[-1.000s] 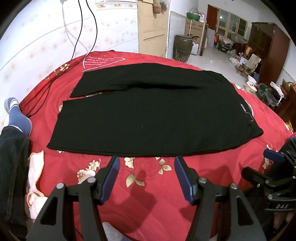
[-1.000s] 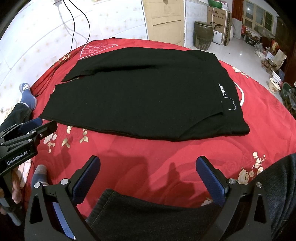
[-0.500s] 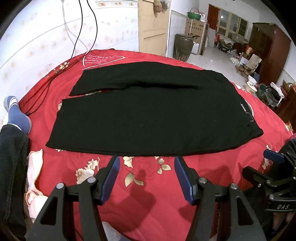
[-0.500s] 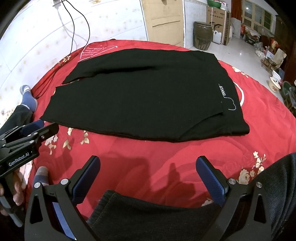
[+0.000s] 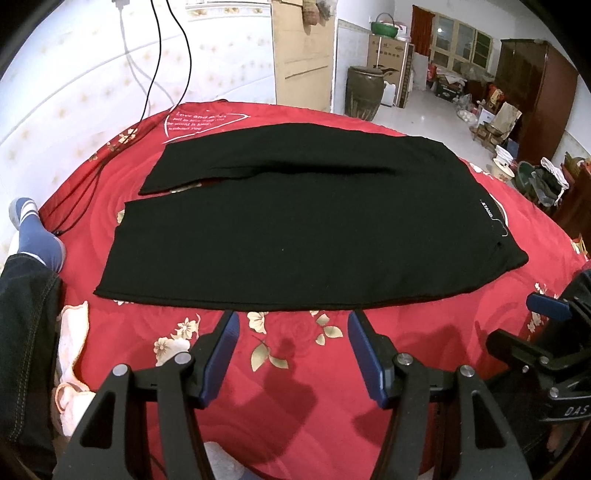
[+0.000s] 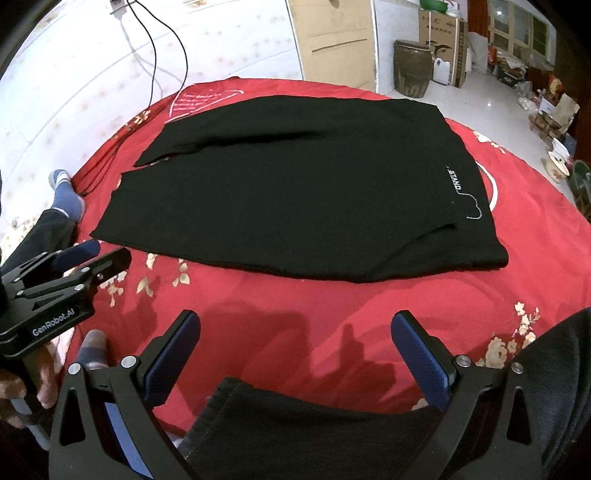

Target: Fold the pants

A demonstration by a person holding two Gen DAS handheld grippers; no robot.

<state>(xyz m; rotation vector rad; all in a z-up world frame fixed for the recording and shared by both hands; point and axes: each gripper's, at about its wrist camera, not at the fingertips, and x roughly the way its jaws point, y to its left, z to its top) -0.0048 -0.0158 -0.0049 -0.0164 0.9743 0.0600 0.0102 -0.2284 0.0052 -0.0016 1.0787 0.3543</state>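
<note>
Risk: both grippers, left (image 5: 293,325) and right (image 6: 295,325), fingers apart and empty, may pinch only the top layer of black pants (image 5: 295,229), dragging them across the red quilt (image 5: 295,369).

"STAND" on black pants (image 6: 453,181), "GenRobot.AI" on left tool (image 6: 92,254)

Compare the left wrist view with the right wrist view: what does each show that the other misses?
Only the left wrist view: the dark wooden wardrobe at far right and the green basket on the cardboard box.

Only the right wrist view: the white "STAND" print large enough to read, the hand holding the left gripper, and a dark denim leg under the right gripper.

Both: the black pants flat on the red floral bedspread, the brown jar, both grippers open and empty.
</note>
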